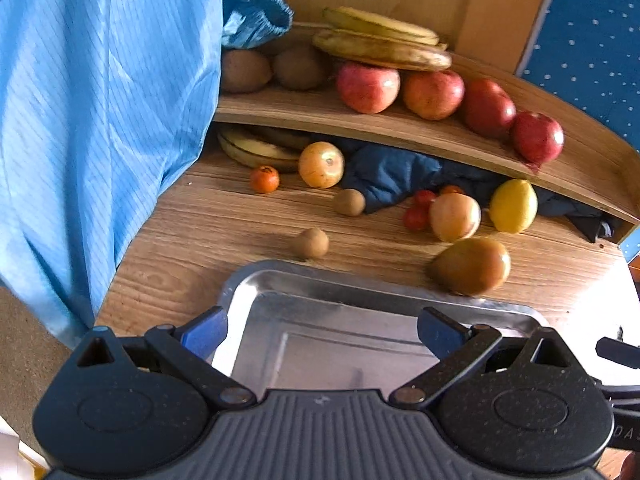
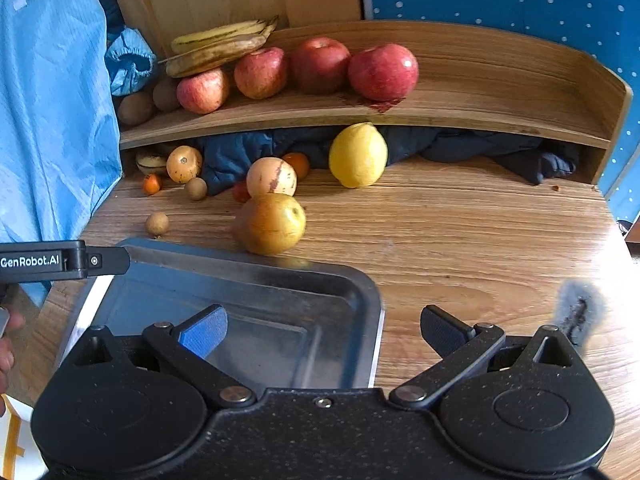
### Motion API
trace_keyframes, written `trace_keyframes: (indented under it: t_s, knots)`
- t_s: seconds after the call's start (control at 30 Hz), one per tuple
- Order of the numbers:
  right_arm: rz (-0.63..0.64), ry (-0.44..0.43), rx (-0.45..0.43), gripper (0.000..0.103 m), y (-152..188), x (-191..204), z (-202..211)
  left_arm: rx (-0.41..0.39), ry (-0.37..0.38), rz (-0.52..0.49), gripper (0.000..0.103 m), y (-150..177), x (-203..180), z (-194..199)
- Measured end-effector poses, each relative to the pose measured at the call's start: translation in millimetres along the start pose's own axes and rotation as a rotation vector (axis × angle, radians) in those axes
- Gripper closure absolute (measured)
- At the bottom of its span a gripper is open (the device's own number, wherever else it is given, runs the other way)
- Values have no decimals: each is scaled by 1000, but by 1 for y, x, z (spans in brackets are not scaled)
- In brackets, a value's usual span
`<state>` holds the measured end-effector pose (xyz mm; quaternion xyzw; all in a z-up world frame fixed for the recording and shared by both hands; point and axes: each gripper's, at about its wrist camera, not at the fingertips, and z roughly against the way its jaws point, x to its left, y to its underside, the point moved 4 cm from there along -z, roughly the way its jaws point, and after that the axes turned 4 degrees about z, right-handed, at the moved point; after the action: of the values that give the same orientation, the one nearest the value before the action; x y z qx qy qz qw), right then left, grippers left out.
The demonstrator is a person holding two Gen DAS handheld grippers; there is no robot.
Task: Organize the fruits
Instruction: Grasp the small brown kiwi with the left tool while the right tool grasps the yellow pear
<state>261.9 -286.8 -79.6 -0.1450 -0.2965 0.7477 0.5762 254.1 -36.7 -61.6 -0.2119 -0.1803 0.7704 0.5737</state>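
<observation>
The sorting looks partly done, judging by how things lie. On the shelf (image 2: 480, 96) across the upper middle of the right wrist view, four red apples (image 2: 383, 72) stand in a row, with bananas (image 2: 216, 50) lying over the leftmost apples and two kiwis (image 2: 136, 108) at the far left end. That tier reads as already arranged by kind.

The bench (image 2: 460, 232) below carries the rest, loose and mixed. A lemon (image 2: 358, 156) sits near centre frame against a dark blue cloth (image 2: 248, 152) stuffed under the shelf. Left of it are a pale peach-coloured fruit (image 2: 271, 178) and, touching it on the near side, a yellow-brown round fruit (image 2: 272, 224), possibly a pear or orange; motion blur in the left wrist view makes it hard to name. Further left lie a yellow-orange fruit (image 2: 184, 164), a small orange one (image 2: 152, 184), two small brown round fruits (image 2: 157, 224), small red ones (image 1: 416, 216) and another banana (image 1: 256, 152) under the shelf.

The metal tray (image 2: 360, 292) at lower centre is empty, so nothing has gone into it yet.

The left tongs (image 1: 322, 330) hover over the tray, spread wide and holding nothing. The right tongs (image 2: 324, 330) are also spread and empty, straddling the tray's right rim. Most of the bench fruit is left to place.
</observation>
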Motion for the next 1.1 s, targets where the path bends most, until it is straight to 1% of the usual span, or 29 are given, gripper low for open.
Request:
trace_keyframes:
  t_s: [0.23,0.43,0.6,0.77,0.83,0.93,1.1]
  knots:
    - [-12,30,31,0,-3,21,-16,39,20,-7,0,-24,26,-25]
    - [-13,49,47,0,-8,44,-31,64,51,-37,0,-42,38,-44]
    - [3,71,49,0,-17,58,-43,75,87,-82,0,-55,38,-59]
    - [29,134,36,0,-34,58,-56,75,104,-126,0,-64,35,-72]
    - [42,136,44,1,-39,58,-61,81,107,-138,0,-65,33,-76]
    - [53,140,37,1,-45,59,-66,90,120,-140,1,-65,32,-81]
    - [74,177,37,1,-52,62,-77,107,149,-135,1,-65,32,-87]
